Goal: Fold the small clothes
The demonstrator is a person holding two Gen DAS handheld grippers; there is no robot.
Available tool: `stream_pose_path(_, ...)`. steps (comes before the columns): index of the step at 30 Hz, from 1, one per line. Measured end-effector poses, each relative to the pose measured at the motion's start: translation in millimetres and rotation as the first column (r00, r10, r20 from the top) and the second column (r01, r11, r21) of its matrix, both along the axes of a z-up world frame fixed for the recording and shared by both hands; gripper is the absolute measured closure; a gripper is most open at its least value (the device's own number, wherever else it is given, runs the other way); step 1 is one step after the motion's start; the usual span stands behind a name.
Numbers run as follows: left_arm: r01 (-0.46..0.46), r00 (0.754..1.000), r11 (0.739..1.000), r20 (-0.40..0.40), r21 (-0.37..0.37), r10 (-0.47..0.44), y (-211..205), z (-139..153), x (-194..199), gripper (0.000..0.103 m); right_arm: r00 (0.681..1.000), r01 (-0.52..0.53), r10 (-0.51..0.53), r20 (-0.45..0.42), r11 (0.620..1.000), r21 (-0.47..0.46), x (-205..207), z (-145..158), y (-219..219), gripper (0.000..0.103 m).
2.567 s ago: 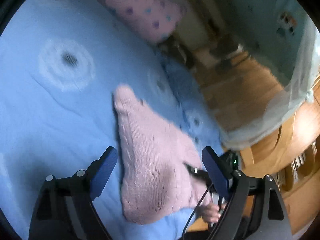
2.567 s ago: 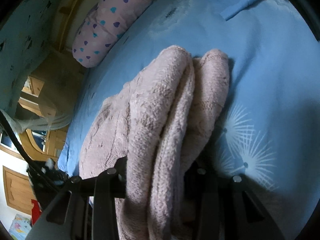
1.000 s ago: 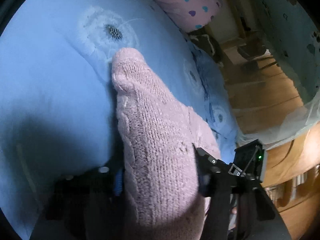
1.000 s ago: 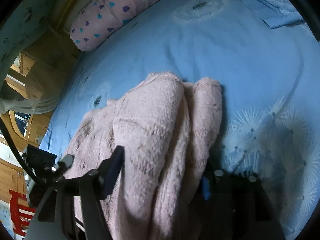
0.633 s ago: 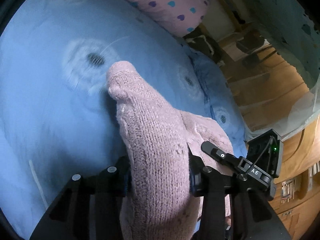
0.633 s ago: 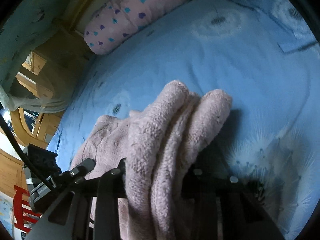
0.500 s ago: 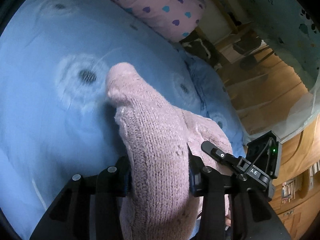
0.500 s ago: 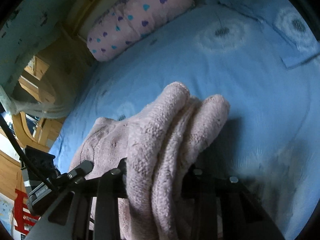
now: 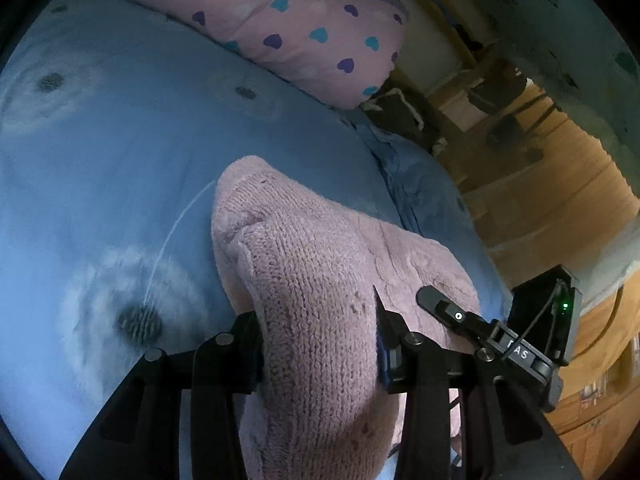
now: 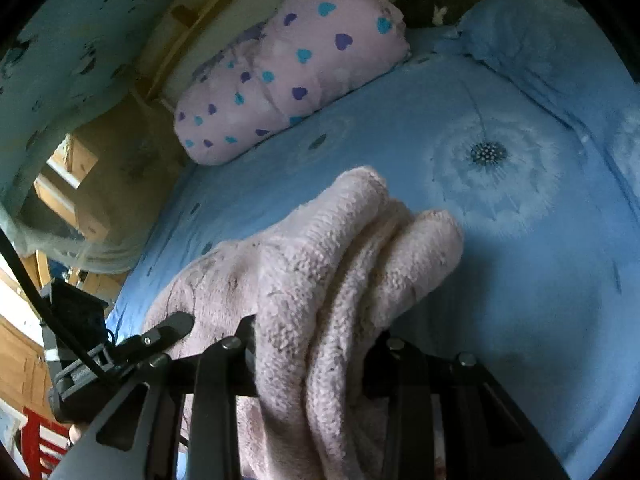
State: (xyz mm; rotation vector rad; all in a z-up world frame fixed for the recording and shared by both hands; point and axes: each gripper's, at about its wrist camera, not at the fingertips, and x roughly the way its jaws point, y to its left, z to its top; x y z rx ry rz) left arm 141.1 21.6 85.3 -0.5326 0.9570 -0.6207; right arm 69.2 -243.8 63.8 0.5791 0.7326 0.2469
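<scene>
Pink sweater (image 9: 320,320) bunched between both grippers: left gripper (image 9: 320,354) clamps it, right gripper (image 10: 312,344) clamps it, above blue bed (image 9: 100,160).

Pale pink knit garment (image 9: 316,288), blue dandelion-print bedspread (image 10: 520,264), pink pillow (image 10: 296,60) with seemingly purple-and-teal hearts.

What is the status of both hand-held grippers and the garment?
Left hand-held gripper shut on pink knit garment. Right hand-held gripper shut on it too. Heart-print pillow ahead, apart.

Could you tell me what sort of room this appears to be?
Most likely a bedroom: a blue dandelion-print bedspread, a pink heart-patterned pillow at its far edge, and wooden furniture beside the bed.
</scene>
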Motion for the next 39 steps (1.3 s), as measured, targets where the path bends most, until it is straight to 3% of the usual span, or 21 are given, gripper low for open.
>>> stream_pose_path(1,-0.003,1.0,1.0,-0.021,-0.017,0.003,0.2,-6.1,8.1,0.082,1.0,0.007,-0.007,-0.005,1.0,-0.003,7.9,-3.1,-2.3,0.069)
stream_pose_path(3,-0.05,0.989,0.996,-0.144,-0.074,0.039,7.1,-33.5,26.9,0.079,0.997,0.02,-0.023,-0.071,0.999,-0.049,34.5,-15.8,-3.2,0.067)
stream_pose_path(5,-0.103,0.951,0.991,-0.301,-0.081,0.074,15.5,-74.0,41.2,0.075,0.977,0.037,-0.055,-0.207,0.995,-0.092,62.0,-41.3,-4.6,0.06)
stream_pose_path(6,-0.118,0.93,0.989,-0.359,-0.094,0.077,21.3,-94.2,44.9,0.067,0.96,0.048,-0.073,-0.271,0.994,-0.097,73.4,-56.7,-7.5,0.053)
stream_pose_path(7,-0.128,0.924,0.979,-0.379,-0.16,0.059,27.2,-104.2,45.5,0.064,0.951,0.07,-0.084,-0.296,0.996,-0.059,79.9,-72.4,-14.5,0.035)
stream_pose_path(8,-0.138,0.915,0.966,-0.402,-0.218,0.04,33.5,-110.0,45.9,0.064,0.957,0.08,-0.081,-0.279,0.997,-0.012,79.5,-76.9,-19.5,0.031)
stream_pose_path(10,-0.126,0.901,0.965,-0.434,-0.232,0.013,37.0,-110.0,46.7,0.063,0.966,0.076,-0.064,-0.251,0.996,0.04,75.8,-79.5,-26.8,0.029)
stream_pose_path(15,-0.119,0.923,0.982,-0.381,-0.143,0.057,36.2,-94.9,36.9,0.062,0.969,0.042,-0.035,-0.243,0.999,0.023,60.3,-76.7,-37.8,0.024)
stream_pose_path(19,-0.081,0.974,0.995,-0.208,0.064,0.093,25.4,-57.4,26.7,0.062,0.97,0.045,-0.035,-0.24,0.998,0.037,43.7,-74.0,-46.5,0.023)
stream_pose_path(21,-0.069,0.991,0.976,-0.098,0.205,0.091,13.9,-38.1,19.6,0.062,0.971,0.055,-0.048,-0.234,0.998,0.024,36.9,-72.8,-50.0,0.022)
stream_pose_path(23,-0.078,0.996,0.934,-0.012,0.349,0.087,-0.1,-22.2,13.4,0.062,0.97,0.066,-0.067,-0.232,0.998,-0.009,32.4,-69.4,-51.8,0.021)
stream_pose_path(26,-0.067,0.997,0.885,0.061,0.46,0.044,-17.9,-4.4,0.3,0.062,0.969,0.065,-0.07,-0.237,0.997,-0.031,22.6,-58.0,-51.4,0.021)
stream_pose_path(31,-0.063,0.997,0.853,0.073,0.518,0.029,-21.7,8.6,-35.1,0.062,0.98,0.049,-0.069,-0.186,0.993,-0.108,-13.8,-29.3,-43.3,0.021)
stream_pose_path(36,-0.051,0.997,0.856,0.076,0.515,0.014,-29.8,39.1,-72.6,0.062,0.987,0.01,-0.039,-0.158,0.984,-0.18,-66.3,5.1,-24.9,0.021)
stream_pose_path(39,-0.043,0.992,0.867,0.121,0.497,-0.021,-30.1,59.6,-99.8,0.062,0.987,-0.002,-0.029,-0.155,0.98,-0.199,-97.2,17.4,-16.3,0.021)
